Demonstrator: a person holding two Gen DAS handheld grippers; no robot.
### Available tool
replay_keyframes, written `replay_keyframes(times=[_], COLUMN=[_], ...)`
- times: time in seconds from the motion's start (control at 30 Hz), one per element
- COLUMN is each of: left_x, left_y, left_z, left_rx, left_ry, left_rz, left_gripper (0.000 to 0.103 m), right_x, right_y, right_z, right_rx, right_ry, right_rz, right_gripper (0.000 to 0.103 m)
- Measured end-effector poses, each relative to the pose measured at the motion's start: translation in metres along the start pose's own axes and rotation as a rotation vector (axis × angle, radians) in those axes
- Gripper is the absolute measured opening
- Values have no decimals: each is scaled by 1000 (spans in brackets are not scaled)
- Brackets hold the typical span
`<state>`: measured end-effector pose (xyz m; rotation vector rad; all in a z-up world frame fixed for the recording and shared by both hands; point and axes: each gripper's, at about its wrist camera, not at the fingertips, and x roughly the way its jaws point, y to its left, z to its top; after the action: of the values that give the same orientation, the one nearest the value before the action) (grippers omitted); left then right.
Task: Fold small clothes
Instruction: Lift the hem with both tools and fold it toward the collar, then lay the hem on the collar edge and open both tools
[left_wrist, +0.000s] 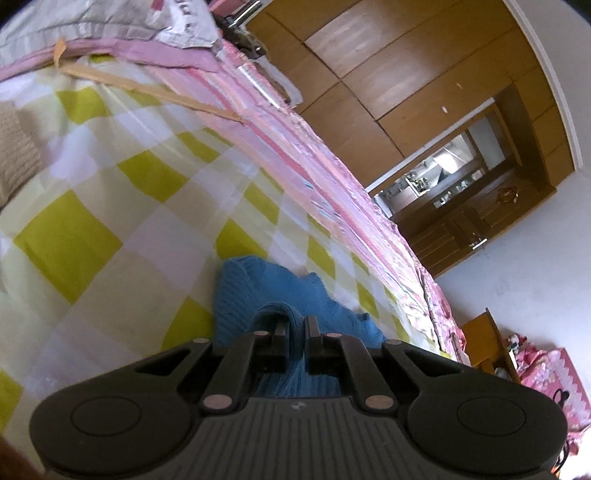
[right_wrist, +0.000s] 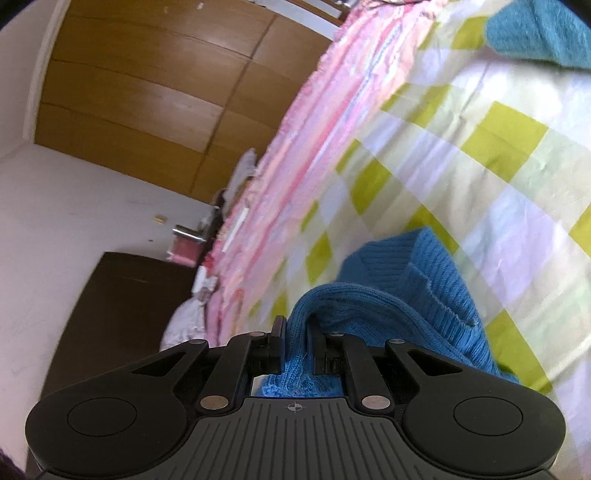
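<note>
Both grippers (left gripper (left_wrist: 295, 328), right gripper (right_wrist: 295, 328)) pinch the blue sweater (right_wrist: 424, 288).

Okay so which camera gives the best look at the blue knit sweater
The right wrist view: the blue knit sweater shows its ribbed edge and folds on the checked bedsheet, pinched in the right gripper. The left wrist view shows a smaller bunch, partly hidden behind the left gripper clamping it.
</note>
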<state>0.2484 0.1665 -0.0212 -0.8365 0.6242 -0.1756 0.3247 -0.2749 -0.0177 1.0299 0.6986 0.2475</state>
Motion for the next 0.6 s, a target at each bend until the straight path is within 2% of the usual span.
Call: replay_keyframes(times=[0.17,0.3,0.5,0.6], left_x=[6,7,-1,-7], left_y=[9,12,16,13], left_z=[6,7,12,11], left_rx=[-52,-51,-60,-21], left_ry=[-11,-15,-44,-77], left_rz=[4,9,2,42], left_gripper=[13,13,15,17], right_x=[11,19,25,24], right_y=[-5,-6,-3,1], right_z=[0,1,2,3], right_rx=[27,33,39,30], right_ry=[-4,-3,-19,-35], right_rz=[-27,-48,-31,-29], right_gripper=[15,16,31,40])
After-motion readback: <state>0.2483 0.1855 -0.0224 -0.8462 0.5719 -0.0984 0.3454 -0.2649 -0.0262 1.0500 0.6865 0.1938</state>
